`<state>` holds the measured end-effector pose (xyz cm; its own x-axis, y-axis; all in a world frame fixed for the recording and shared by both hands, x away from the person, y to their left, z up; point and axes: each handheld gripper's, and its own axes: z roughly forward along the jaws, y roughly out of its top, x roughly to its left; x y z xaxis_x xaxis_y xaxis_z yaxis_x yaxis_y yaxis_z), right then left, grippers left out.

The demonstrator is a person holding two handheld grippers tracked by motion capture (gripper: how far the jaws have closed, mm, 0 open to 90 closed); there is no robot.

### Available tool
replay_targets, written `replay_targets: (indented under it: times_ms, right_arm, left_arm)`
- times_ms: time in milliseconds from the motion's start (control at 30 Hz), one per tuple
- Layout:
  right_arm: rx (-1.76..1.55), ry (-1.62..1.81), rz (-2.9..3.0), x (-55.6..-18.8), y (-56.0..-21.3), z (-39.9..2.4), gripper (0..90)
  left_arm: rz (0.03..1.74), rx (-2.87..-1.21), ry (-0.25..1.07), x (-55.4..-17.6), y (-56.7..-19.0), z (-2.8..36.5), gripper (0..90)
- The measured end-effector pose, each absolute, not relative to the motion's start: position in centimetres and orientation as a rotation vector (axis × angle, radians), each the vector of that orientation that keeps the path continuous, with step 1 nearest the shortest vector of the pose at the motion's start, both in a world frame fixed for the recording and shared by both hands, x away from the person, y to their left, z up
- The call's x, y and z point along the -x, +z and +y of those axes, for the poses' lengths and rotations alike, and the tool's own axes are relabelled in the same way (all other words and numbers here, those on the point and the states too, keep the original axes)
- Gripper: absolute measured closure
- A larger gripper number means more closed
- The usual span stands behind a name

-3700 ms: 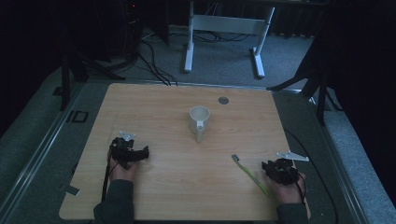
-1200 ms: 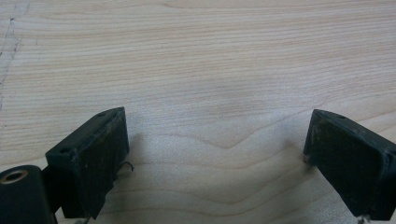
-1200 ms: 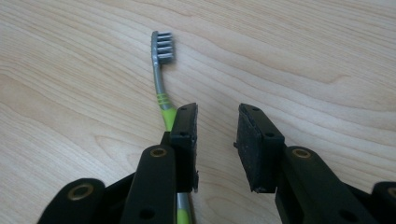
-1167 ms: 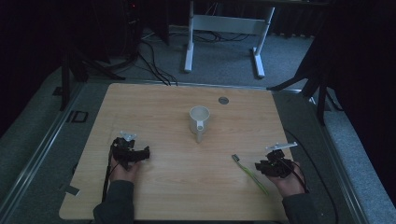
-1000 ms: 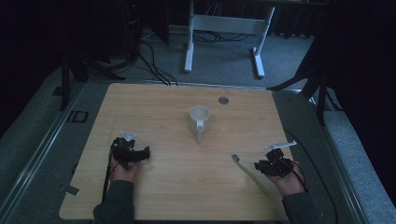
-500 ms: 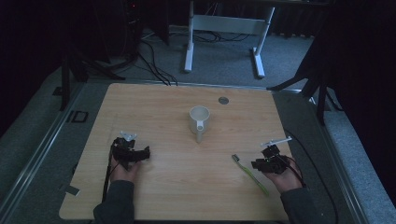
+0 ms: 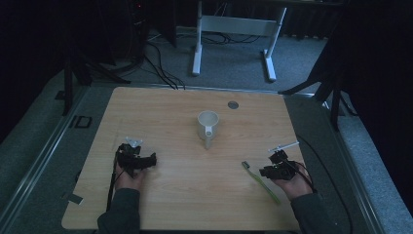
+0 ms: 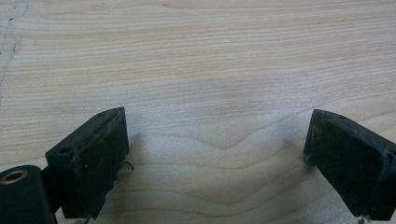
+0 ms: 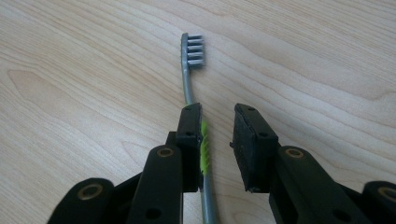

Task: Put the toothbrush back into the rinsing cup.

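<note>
A toothbrush (image 7: 269, 190) with a grey head and green grip lies flat on the wooden table (image 7: 185, 195) at the front right. My right gripper (image 7: 263, 171) sits low over its handle. In the right gripper view the jaws straddle the toothbrush (image 9: 192, 51); the green grip runs along the left jaw's inner face, with a gap to the right jaw. The right gripper (image 9: 217, 112) is open, narrowly. My left gripper (image 7: 151, 161) rests at the front left, and in its own view the left gripper (image 8: 215, 135) stands wide open over bare wood.
A white mug (image 7: 208, 126) stands at the table's middle, handle toward me. A small round grey disc (image 7: 233, 104) lies near the far edge. A white frame stand (image 7: 234, 29) and cables are on the floor beyond the table.
My right gripper has moved left and a little forward from the table's right edge onto the toothbrush handle. The left gripper, mug and toothbrush have stayed put.
</note>
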<state>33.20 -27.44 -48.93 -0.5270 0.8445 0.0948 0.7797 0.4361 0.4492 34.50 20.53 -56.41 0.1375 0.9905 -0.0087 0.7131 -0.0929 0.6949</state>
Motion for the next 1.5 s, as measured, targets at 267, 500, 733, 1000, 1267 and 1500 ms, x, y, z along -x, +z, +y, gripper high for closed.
replay_targets:
  times_ms: [267,500,733,1000,1267,1500]
  right_arm:
    - [-1.434,0.661,2.555,-33.4,-48.8,-27.3,72.5]
    - [-1.423,0.633,2.583,-33.6,-48.7,-27.1,74.7]
    - [-1.393,0.590,2.625,-33.8,-48.8,-26.5,76.2]
    - [-1.362,0.550,2.663,-34.1,-48.8,-26.0,77.7]
    - [-1.359,0.515,2.691,-34.6,-49.0,-25.7,79.3]
    - [-1.355,0.485,2.714,-35.0,-49.1,-25.4,80.2]
  left_arm:
    - [1.630,-1.868,0.650,-34.5,-56.4,20.5,7.0]
    - [1.631,-1.866,0.650,-34.5,-56.4,20.5,7.0]
    - [1.631,-1.865,0.650,-34.5,-56.4,20.5,7.0]
    - [1.631,-1.866,0.650,-34.5,-56.4,20.5,6.9]
    - [1.631,-1.865,0.650,-34.5,-56.4,20.5,7.0]
    - [1.631,-1.867,0.650,-34.5,-56.4,20.5,7.0]
